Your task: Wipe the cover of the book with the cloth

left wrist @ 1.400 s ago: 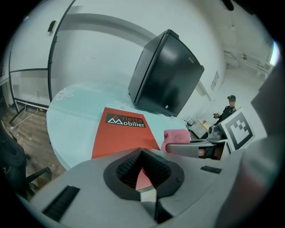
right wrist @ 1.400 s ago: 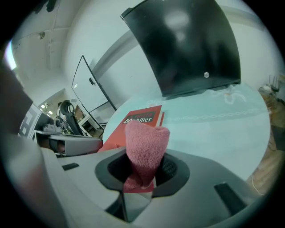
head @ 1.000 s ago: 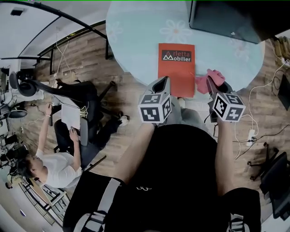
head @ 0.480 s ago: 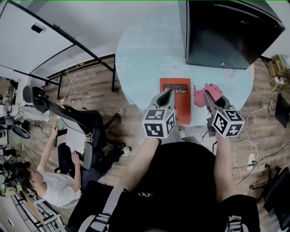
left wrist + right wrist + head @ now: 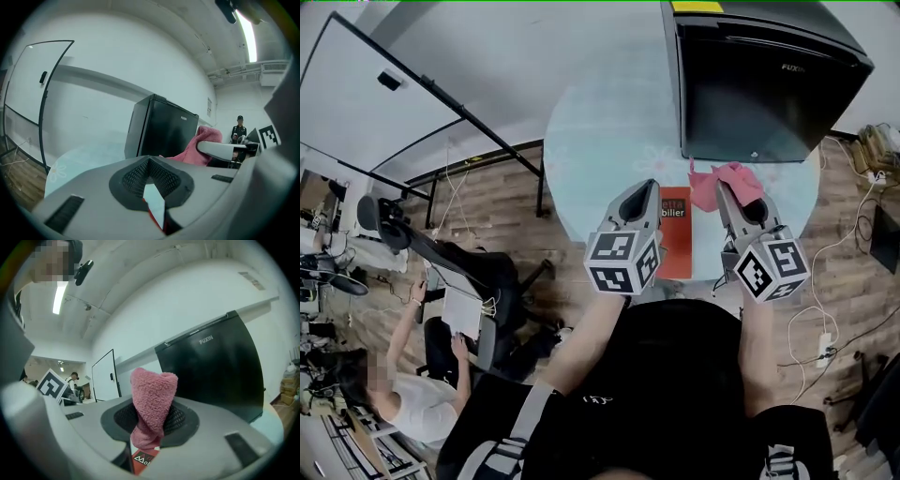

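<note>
The orange book (image 5: pixel 676 239) lies on the round pale blue table (image 5: pixel 600 141), near its front edge; my left gripper hides its left part. My left gripper (image 5: pixel 643 193) is shut and holds nothing, with its tip over the book's left upper corner. In the left gripper view a sliver of the book (image 5: pixel 157 220) shows under the left gripper (image 5: pixel 149 161). My right gripper (image 5: pixel 727 193) is shut on the pink cloth (image 5: pixel 720 181), just right of the book's top. The cloth (image 5: pixel 153 394) sticks up from the right gripper (image 5: pixel 151 420), above the book (image 5: pixel 143 459).
A black mini fridge (image 5: pixel 759 84) stands on the table right behind the cloth and book. A whiteboard (image 5: pixel 366 94) stands at the far left. A person (image 5: pixel 403 394) sits at a chair on the wooden floor at the lower left. Cables (image 5: pixel 820 347) lie at the right.
Both grippers have risen and moved forward over the table. The cloth has gone from the table's front edge up to the book's top right, close to the fridge.
</note>
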A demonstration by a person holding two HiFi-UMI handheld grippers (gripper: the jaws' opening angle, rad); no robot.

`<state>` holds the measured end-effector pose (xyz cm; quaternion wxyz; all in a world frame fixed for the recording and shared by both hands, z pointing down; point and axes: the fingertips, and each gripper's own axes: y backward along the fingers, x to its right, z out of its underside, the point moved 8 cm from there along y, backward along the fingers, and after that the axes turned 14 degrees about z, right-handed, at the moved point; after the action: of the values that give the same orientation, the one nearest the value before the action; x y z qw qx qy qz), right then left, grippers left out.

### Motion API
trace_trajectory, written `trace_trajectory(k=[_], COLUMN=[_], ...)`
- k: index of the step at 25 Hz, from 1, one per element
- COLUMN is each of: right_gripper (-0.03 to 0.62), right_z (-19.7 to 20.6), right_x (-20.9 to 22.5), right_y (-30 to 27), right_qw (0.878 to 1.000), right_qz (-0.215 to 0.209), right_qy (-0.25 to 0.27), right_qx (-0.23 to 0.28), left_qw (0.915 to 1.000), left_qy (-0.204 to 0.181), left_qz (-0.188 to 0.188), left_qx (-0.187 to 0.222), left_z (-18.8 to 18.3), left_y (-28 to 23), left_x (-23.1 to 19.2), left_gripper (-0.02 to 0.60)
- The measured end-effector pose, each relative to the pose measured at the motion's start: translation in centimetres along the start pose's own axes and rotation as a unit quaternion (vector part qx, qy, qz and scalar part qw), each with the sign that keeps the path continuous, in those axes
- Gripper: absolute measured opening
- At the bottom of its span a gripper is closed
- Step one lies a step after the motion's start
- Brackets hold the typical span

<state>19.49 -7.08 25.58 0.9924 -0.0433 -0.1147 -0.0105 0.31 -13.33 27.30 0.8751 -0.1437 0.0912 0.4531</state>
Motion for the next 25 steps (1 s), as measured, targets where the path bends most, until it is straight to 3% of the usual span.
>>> trace_trajectory(k=[11,25], right_gripper=[0.103,0.103], right_z=[-0.7,1.0], right_x=[-2.3,-2.6], right_y=[-1.0,-1.0], right_qw=[0.998,0.997], right_qz=[-0.023,-0.026], right_qy=[0.063,0.070], right_qx=[0.019,-0.004], left_qw=[0.9996,0.9990], left_qy=[0.006,0.030], left_qz=[-0.015,-0.030], left_qx=[0.023,0.017], left_z=[-0.1,1.2], left_y=[0.4,1.8], left_x=[-0.4,-0.6], left_gripper=[0.012,0.013])
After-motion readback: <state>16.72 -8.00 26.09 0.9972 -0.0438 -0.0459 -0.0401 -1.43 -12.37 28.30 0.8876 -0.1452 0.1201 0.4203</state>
